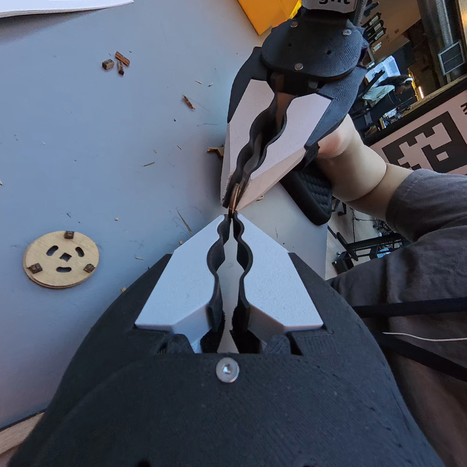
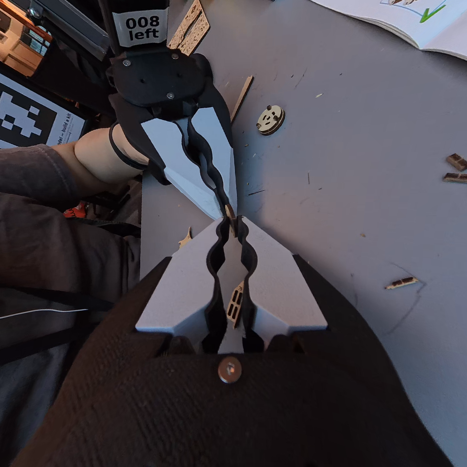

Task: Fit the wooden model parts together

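Both grippers meet tip to tip above the grey table's edge. My left gripper [image 1: 230,217] is shut on a small thin wooden part [image 1: 231,211]. My right gripper [image 2: 233,222] is shut on another small wooden part [image 2: 233,228]. The two parts touch between the fingertips. The right gripper [image 1: 233,204] comes down from above in the left wrist view, holding its rounded part [image 1: 235,194]. The left gripper [image 2: 227,209] comes in from the upper left in the right wrist view. A round wooden disc [image 1: 60,259] with three dark pegs lies on the table, also in the right wrist view [image 2: 271,120].
Loose dark wooden bits [image 1: 116,63] [image 2: 456,161] and splinters lie scattered on the table [image 1: 126,151]. A slotted wooden part [image 2: 235,305] lies under my right gripper. A wooden sheet [image 2: 189,27], a thin strip [image 2: 242,97] and an open booklet [image 2: 417,25] sit farther off. A person's sleeves frame the table edge. Less than 4 cm separates the two grippers' tips.
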A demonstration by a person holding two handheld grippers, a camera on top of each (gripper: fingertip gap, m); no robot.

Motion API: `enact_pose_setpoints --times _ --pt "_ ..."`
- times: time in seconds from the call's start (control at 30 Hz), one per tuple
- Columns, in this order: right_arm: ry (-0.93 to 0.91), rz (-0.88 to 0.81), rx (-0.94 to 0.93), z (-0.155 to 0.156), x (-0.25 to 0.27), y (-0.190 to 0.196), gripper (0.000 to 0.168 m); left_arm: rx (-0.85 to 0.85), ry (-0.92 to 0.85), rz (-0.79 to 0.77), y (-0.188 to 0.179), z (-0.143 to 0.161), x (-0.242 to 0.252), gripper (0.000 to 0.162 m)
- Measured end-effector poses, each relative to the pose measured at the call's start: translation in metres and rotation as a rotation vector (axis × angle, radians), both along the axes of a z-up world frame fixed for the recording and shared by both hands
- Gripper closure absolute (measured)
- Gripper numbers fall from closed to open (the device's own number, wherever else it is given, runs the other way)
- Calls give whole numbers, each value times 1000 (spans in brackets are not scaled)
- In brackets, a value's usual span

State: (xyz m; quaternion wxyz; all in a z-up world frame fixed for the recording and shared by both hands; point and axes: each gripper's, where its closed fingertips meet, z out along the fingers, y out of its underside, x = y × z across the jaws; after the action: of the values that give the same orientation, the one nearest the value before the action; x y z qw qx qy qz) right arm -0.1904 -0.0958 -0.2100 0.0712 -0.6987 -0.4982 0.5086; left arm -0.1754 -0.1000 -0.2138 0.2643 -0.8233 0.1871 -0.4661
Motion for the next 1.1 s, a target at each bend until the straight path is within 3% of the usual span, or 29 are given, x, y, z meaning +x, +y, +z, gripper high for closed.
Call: enact_pose_setpoints --times 0.47,1.1 --pt "35 3 -37 7 1 1 165 -13 -42 -17 -1 3 1 161" --pt "-25 -33 93 -5 0 5 165 -29 30 29 2 -6 -3 161"
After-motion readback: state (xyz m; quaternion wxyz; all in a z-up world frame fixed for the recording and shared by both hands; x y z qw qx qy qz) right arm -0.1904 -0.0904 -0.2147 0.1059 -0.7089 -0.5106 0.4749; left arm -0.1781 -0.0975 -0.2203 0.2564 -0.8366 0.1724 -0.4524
